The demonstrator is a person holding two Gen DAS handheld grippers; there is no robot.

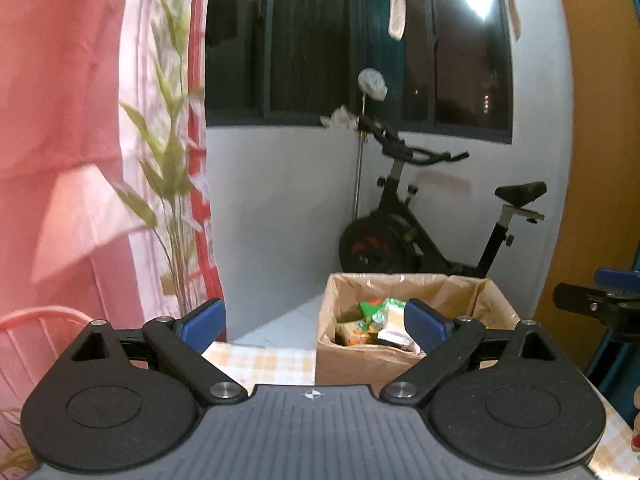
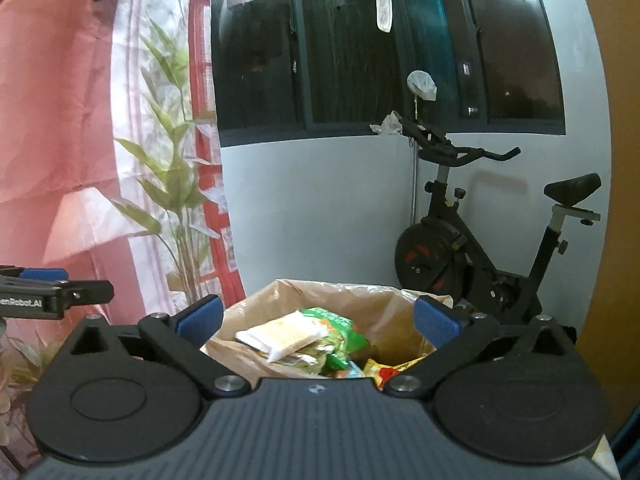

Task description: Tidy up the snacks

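Your left gripper [image 1: 316, 324] has its jaws spread wide with nothing between them, and it touches nothing. Your right gripper [image 2: 318, 322] is spread just as wide and is empty too; it hangs over the near edge of the cardboard box [image 2: 400, 320].

The snacks [image 2: 316, 336] lie inside that box, which is lined with a clear plastic bag: a pale flat packet on top, green packets under it, and yellow and red wrappers at the near right. The box stands on a checked tablecloth [image 1: 256, 360], to the right of your left gripper.

Judging from this, most of the sorting looks done: both grippers are empty and I see no loose snack on the visible cloth. Whether more wait out of view, I cannot tell.
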